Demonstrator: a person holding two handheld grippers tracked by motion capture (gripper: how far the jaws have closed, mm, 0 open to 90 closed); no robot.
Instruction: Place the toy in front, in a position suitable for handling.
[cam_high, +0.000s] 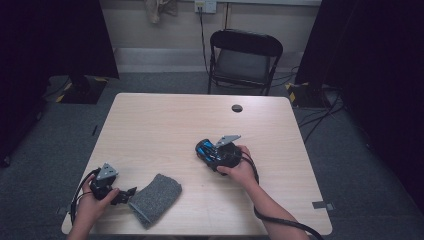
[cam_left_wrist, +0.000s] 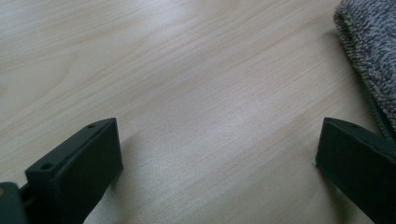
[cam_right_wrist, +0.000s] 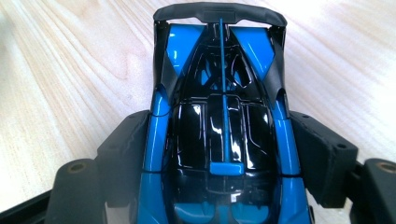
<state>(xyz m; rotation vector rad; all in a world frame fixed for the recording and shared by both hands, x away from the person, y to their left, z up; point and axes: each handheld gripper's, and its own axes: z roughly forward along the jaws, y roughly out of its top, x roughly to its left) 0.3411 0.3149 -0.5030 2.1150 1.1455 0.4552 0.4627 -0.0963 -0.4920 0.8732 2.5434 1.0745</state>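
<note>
Evidently glossy blue-and-black toy car (cam_right_wrist: 219, 135)

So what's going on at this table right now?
A person sits at a wooden table with a two-jaw gripper in each hand. The right gripper is clamped on the sides of a blue and black toy car. The left gripper rests open on the table beside a grey cloth, holding nothing.

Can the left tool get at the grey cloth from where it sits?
Probably yes. The left tool is open, its tips right beside the grey cloth on the table, with nothing between them. The right tool holds the toy car well clear.
</note>
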